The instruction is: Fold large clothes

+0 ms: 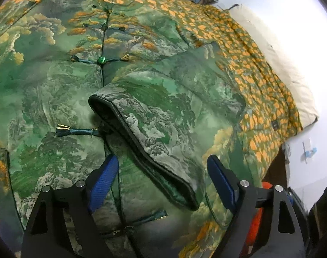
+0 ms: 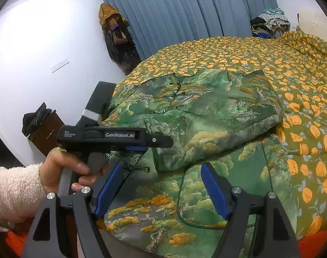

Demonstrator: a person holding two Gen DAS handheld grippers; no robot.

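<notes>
The green brocade jacket (image 1: 55, 81) lay front-up on the bed, spread over the orange-leaf quilt (image 1: 260, 68), with its collar toward the far edge of the bed and its hem toward the near edge, where the person stood. One sleeve (image 1: 163, 111) was already folded in across the chest. Its long axis ran slantwise from the shoulder on the pillow side down to the dark-piped cuff (image 1: 141, 150), which rested over the front seam.

The left gripper (image 1: 161, 182) hovered just above that cuff with its jaws open and nothing between them; the cuff edge lay directly ahead of and between the blue pads (image 1: 105, 176). The right gripper (image 2: 161, 191) was also open and empty, over the lower panel near the hem, with the folded sleeve beyond it. In the right wrist view the left gripper's black body crossed in front, held in a hand (image 2: 62, 167) wearing a cream fleece sleeve (image 2: 12, 191). The left hand appeared the nearer to the cuff, so any adjustment of the sleeve would likely fall to it. The other sleeve's position could not be told.

The cloth was a heavy, slightly glossy woven fabric with a landscape pattern in greens and ochre. It looked padded and held soft, rounded folds. Knotted cord fastenings (image 1: 75, 131) and a green bead button (image 1: 101, 60) ran down the front seam. A cream pillow (image 1: 271, 64) lay at the bed's far side edge.
</notes>
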